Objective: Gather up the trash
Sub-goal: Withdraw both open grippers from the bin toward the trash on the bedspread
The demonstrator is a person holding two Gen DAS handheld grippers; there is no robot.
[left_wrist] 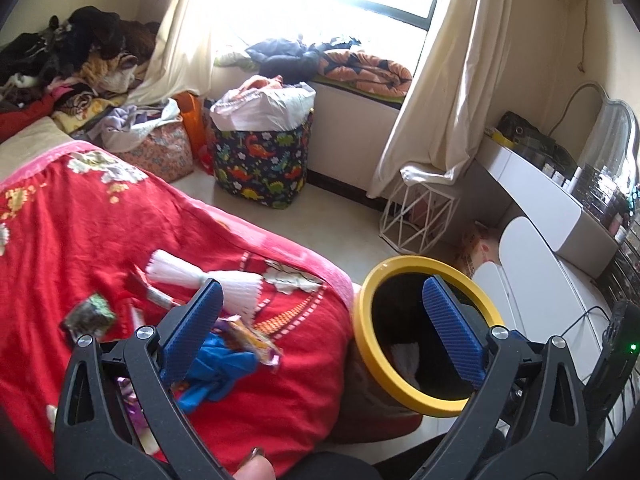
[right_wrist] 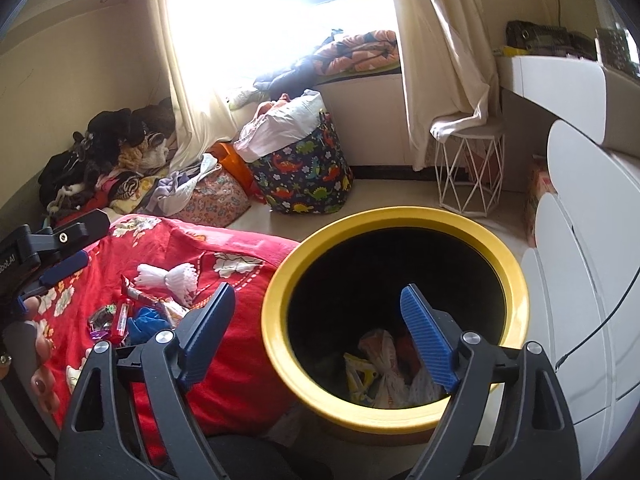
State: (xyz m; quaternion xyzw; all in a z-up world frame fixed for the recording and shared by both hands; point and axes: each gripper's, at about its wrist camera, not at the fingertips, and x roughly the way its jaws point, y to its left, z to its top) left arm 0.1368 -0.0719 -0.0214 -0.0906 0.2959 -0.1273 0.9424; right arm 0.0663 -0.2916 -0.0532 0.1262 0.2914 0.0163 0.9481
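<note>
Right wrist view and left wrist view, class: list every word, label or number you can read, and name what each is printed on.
"bot.AI", the visible end of a cut-off word: on the black body of the left gripper, at the right wrist view's left edge.
Snack wrappers on the red blanket: print too blurred to read.
Cardboard box: unreadable.

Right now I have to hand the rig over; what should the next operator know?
Left gripper: open, empty, over the bed edge.
Right gripper: open, empty, above the yellow-rimmed bin.
Done: bagged trash lies in the bin.
Left: on the red blanket, a blue glove, white plastic bundle, green wrapper and other wrappers.
</note>
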